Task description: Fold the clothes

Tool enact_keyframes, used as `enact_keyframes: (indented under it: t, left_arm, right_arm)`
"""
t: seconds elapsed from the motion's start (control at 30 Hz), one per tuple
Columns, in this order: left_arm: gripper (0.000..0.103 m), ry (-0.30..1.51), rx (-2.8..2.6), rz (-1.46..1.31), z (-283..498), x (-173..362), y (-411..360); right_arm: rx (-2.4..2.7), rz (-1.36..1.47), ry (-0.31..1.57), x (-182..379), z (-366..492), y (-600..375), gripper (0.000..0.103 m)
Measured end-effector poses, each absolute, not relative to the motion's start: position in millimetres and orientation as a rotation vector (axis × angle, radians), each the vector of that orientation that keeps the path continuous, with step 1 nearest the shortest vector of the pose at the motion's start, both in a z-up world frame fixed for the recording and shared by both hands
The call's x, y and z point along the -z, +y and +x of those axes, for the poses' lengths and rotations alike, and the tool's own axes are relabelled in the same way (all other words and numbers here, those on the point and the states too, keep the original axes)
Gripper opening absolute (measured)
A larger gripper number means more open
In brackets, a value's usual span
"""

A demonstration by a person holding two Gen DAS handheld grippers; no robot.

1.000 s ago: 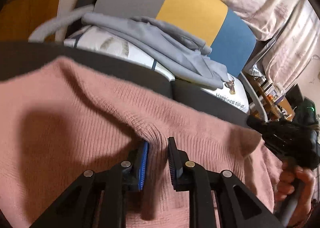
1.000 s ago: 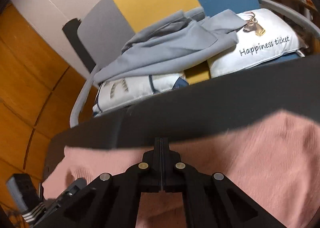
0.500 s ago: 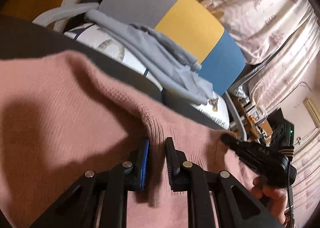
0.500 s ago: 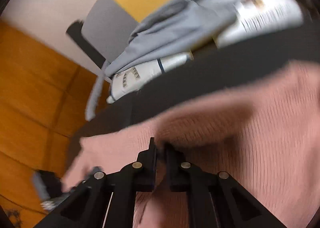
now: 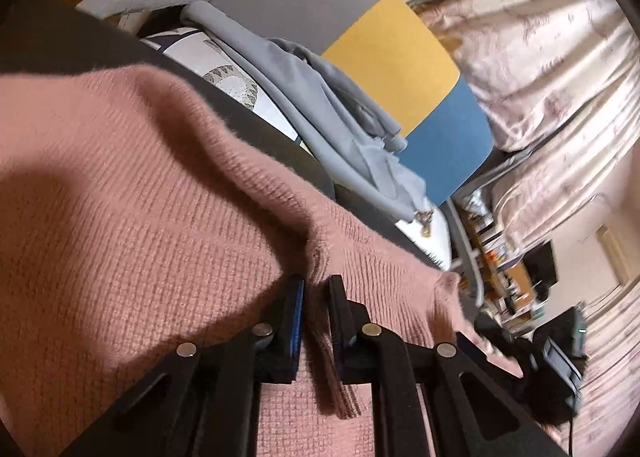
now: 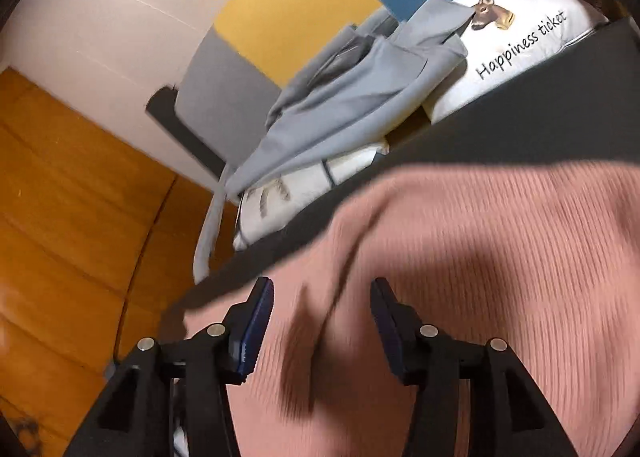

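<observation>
Pink ribbed knit fills the lower part of both views: a dusty-pink sweater [image 5: 132,241] lies spread over a dark grey tabletop [image 5: 256,125], its far hem running along just short of the tabletop's far edge. The left tool [image 5: 316,285] has a raised ridge of that knit between its blue-lined pads, and its jaws are closing on the fold, which bunches up between them and trails back toward the camera. The right tool [image 6: 322,293] is opening, its jaws spread wide above the sweater [image 6: 480,257]; nothing is pinched there, though the cloth under it is smeared with motion blur, so its folds are hard to read. From the left wrist the right tool shows only as a dark, blurred shape [image 5: 532,357] at the sweater's far corner, and the hand carrying it cannot be made out. Beyond the tabletop a grey, yellow and blue chair back [image 6: 288,17] stands with a light grey garment [image 6: 352,97] draped over white printed cushions [image 6: 520,37]. Pale patterned curtains [image 5: 560,77] close off the right, and the clutter below them is too small to identify.
</observation>
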State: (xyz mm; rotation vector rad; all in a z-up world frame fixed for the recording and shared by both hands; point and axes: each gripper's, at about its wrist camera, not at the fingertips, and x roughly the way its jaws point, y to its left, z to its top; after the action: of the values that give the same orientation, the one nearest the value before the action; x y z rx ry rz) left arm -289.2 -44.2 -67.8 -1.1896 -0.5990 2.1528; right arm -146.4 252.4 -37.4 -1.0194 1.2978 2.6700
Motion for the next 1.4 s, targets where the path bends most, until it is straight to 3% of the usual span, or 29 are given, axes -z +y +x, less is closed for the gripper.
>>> enact_keyframes:
  t: [0.07,0.17,0.43,0.57,0.63,0.7,0.77,0.93,1.07,1.13,1.27,1.3,1.4]
  left_arm:
    - [0.012,-0.531,-2.176,-1.211,-292.1,61.4,-37.2]
    - [0.012,-0.472,-2.215,-1.235,-306.9,51.2,-35.2]
    - [0.013,-0.46,-2.228,-1.201,-321.8,60.2,-57.8]
    - [0.014,-0.467,-2.337,-1.202,-294.2,53.0,-83.3]
    - [0.017,-0.434,-2.471,-1.144,-275.5,40.4,-93.3]
    - [0.018,-0.461,-2.505,-1.029,-258.9,26.2,-93.0]
    - [0.02,-0.447,-2.434,-0.983,-254.4,17.9,-74.0]
    - [0.02,-0.12,-2.367,-1.068,-263.9,35.5,-5.5]
    - [0.019,-0.238,-2.31,-1.125,-272.1,49.4,-17.9]
    - [0.019,-0.296,-2.285,-1.12,-273.2,52.2,-24.4]
    - [0.019,-0.454,-2.23,-1.106,-275.1,60.2,-39.1]
    - [0.018,-0.495,-2.216,-1.104,-276.0,61.6,-43.0]
    - [0.017,-0.564,-2.189,-1.094,-276.5,61.5,-50.5]
  right_arm:
    - [-2.714,-1.127,1.182,38.7,-154.3,232.4,0.049]
    - [-2.737,-1.245,1.022,40.8,-167.4,208.6,0.006]
    - [-2.768,-1.209,0.948,53.5,-162.1,186.3,0.004]
    - [-2.758,-1.137,1.107,61.2,-155.0,202.0,0.003]
    - [-2.735,-1.135,1.114,54.7,-147.4,204.7,0.01]
    - [-2.747,-1.048,0.978,36.5,-136.1,200.7,0.018]
    - [-2.819,-0.954,0.821,13.4,-134.6,192.2,0.018]
    - [-2.887,-1.059,0.502,-2.4,-189.7,171.8,0.017]
    - [-2.741,-1.194,0.447,24.0,-222.5,201.8,0.017]
    - [-2.691,-1.171,0.517,34.5,-223.9,225.2,0.0]
    - [-2.624,-1.077,0.739,32.6,-216.6,249.4,0.001]
    - [-2.654,-1.057,0.762,24.5,-215.6,242.3,0.009]
    - [-2.911,-1.051,0.69,-2.5,-231.7,192.7,0.009]
